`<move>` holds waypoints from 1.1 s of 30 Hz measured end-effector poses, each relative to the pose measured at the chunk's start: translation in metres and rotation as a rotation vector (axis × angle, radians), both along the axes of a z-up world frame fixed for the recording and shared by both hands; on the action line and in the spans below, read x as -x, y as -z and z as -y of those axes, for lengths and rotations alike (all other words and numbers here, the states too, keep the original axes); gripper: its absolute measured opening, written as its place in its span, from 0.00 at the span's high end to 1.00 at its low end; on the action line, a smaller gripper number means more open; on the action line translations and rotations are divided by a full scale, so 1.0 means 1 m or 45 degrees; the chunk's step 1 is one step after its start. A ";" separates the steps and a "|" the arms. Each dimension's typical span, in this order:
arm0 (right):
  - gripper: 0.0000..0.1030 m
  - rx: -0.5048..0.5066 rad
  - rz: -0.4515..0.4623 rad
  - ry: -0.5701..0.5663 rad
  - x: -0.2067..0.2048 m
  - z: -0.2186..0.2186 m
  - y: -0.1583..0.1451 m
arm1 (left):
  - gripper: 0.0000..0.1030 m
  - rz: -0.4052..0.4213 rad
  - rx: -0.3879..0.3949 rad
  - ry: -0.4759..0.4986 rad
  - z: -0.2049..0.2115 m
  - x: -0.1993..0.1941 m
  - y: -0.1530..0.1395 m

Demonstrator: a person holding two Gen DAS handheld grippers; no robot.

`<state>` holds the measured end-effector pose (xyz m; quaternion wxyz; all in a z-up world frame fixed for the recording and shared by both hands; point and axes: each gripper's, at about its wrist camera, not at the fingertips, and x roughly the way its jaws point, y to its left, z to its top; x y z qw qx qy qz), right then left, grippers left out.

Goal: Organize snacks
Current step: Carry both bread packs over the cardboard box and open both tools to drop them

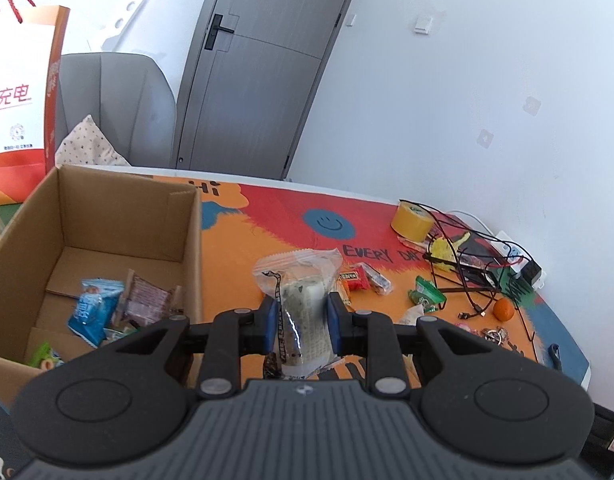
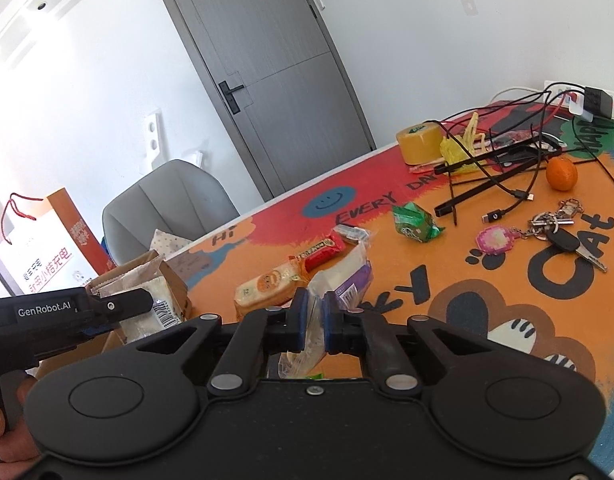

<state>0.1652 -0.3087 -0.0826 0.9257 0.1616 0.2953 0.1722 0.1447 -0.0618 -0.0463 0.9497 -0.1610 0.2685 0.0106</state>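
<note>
My left gripper (image 1: pixel 301 322) is shut on a clear-wrapped white cake snack (image 1: pixel 303 300), held above the mat just right of the cardboard box (image 1: pixel 189 240). The box holds several snacks, among them a blue packet (image 1: pixel 93 312) and a brown packet (image 1: pixel 147 300). My right gripper (image 2: pixel 313 318) is shut on the clear edge of a white-and-purple snack packet (image 2: pixel 343 280) lying on the mat. The left gripper with its snack (image 2: pixel 147 308) shows at the left of the right wrist view. An orange round-cake packet (image 2: pixel 267 288), a red bar (image 2: pixel 321 250) and a green candy packet (image 2: pixel 415 224) lie on the mat.
The colourful mat (image 2: pixel 447 280) also carries a yellow tape roll (image 2: pixel 421 142), tangled black cables (image 2: pixel 507 172), an orange fruit (image 2: pixel 561 174), keys with a pink charm (image 2: pixel 547 232) and a power strip (image 2: pixel 587 100). A grey chair (image 1: pixel 115 108) and paper bag (image 1: pixel 19 100) stand behind the box.
</note>
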 end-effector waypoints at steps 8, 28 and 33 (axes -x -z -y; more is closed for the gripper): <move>0.94 -0.015 0.080 -0.034 0.007 -0.013 -0.018 | 0.76 0.052 -0.001 -0.035 -0.014 0.013 -0.015; 0.96 -0.055 0.202 -0.167 0.010 -0.069 -0.058 | 0.76 0.121 0.016 -0.205 -0.074 0.033 -0.031; 0.96 -0.054 0.222 -0.207 0.009 -0.088 -0.066 | 0.76 0.110 0.031 -0.250 -0.094 0.035 -0.027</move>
